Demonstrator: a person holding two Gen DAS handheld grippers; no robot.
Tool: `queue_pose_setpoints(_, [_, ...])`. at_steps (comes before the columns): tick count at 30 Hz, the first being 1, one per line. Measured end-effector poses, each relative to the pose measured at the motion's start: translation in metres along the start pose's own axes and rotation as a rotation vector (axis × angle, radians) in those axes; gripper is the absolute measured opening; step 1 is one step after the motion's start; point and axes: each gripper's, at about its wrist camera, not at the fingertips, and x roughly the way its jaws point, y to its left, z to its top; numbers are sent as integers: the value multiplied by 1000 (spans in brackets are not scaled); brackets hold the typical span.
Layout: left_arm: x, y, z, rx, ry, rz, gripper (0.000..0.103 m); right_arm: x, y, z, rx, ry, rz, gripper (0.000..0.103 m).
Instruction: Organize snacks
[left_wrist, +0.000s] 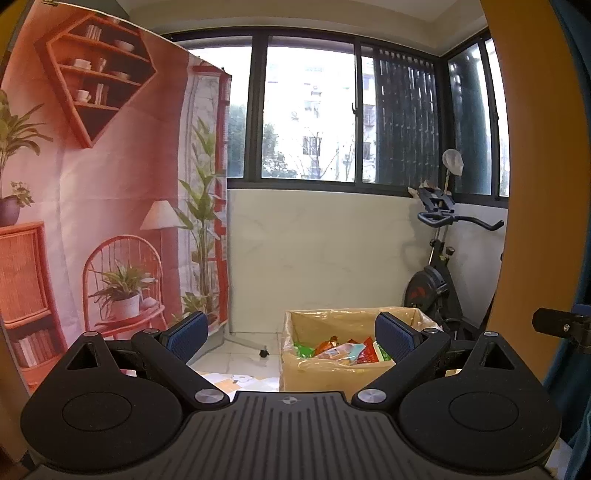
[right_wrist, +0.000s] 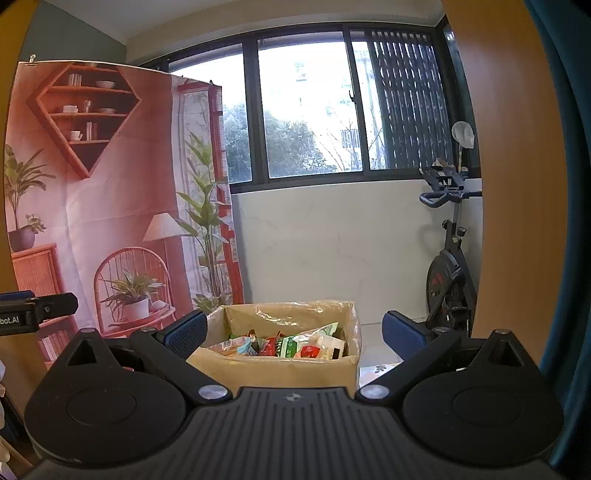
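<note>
The left gripper (left_wrist: 291, 338) was held level with its blue-padded fingers (left_wrist: 184, 334) spread wide and nothing between them. The right gripper (right_wrist: 295, 332) was spread the same way, also empty. Ahead of both, low on the floor, stood an open cardboard box (right_wrist: 280, 369) lined with clear plastic, and in it lay a heap of snack packets (right_wrist: 291, 345), red, green, orange and white; from the left gripper the box (left_wrist: 332, 373) sat ahead and to the right, partly hidden behind its right finger, while from the right gripper it sat nearly dead ahead between the fingers. Individual packets (left_wrist: 347, 350) were too jumbled to tell apart.

Beyond the box rose a pale wall under a wide dark-framed window (left_wrist: 310, 107). To the left hung a printed backdrop (left_wrist: 96, 192) showing shelves, a lamp and potted plants. To the right an exercise bike (right_wrist: 448, 266) stood against the wall. A tan panel (right_wrist: 517, 184), perhaps a door or cabinet edge, cut off the far right of each view, with blue fabric (right_wrist: 569, 221) beside it. The tip of each gripper showed at the edge of the other's view.
</note>
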Motion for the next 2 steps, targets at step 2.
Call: queue_pose_setpoints(2, [-2, 0, 2, 3, -3, 8, 98, -1, 0, -1, 3, 2, 6, 103])
